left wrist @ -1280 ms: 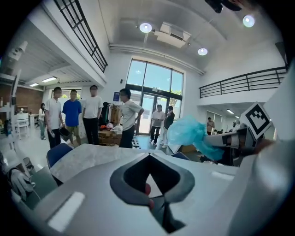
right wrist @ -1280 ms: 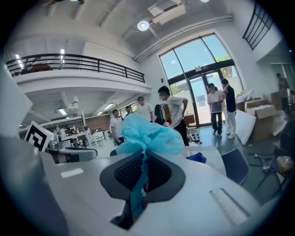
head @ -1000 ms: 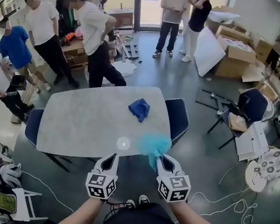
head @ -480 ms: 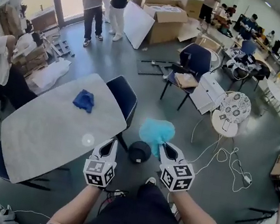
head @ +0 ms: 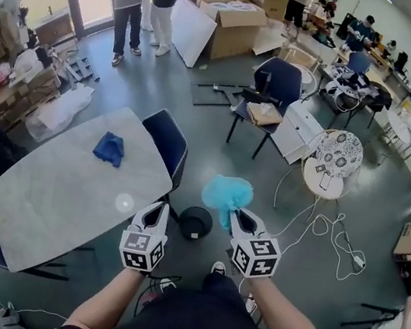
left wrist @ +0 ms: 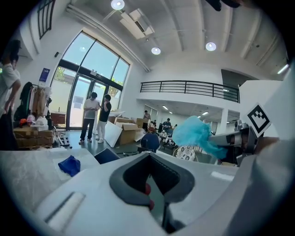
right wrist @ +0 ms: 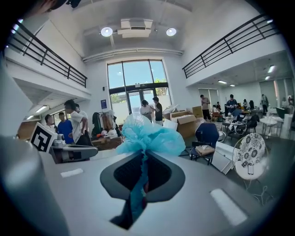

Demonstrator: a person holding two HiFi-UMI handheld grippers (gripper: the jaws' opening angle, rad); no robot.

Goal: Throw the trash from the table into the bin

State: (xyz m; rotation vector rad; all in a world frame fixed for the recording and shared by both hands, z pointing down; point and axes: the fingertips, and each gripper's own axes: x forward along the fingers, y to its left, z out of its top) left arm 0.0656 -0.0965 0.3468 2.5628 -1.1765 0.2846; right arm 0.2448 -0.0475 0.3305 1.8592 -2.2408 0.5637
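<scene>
My right gripper [head: 234,217] is shut on a crumpled light-blue plastic wad [head: 227,193], held in the air past the table's right end. The wad [right wrist: 146,136] bunches over the shut jaws of the right gripper [right wrist: 144,157], with a strip of it pinched between them. A round black bin [head: 195,223] stands on the floor just left of the wad, between my two grippers. My left gripper [head: 155,211] hovers by the table's corner, shut and holding nothing. A dark blue cloth [head: 109,148] lies on the grey table [head: 58,197]. In the left gripper view the cloth [left wrist: 70,165] and the wad [left wrist: 195,133] both show.
A small white round spot [head: 125,203] sits on the table near my left gripper. A dark blue chair [head: 165,142] stands at the table's end. White cables [head: 334,238] trail on the floor at right, beside a round patterned stool [head: 335,161]. People and cardboard boxes [head: 234,25] stand farther off.
The view has swung right, away from the table. The right gripper has carried the light-blue wad off the table edge to beside the black bin. The left gripper stays shut and empty.
</scene>
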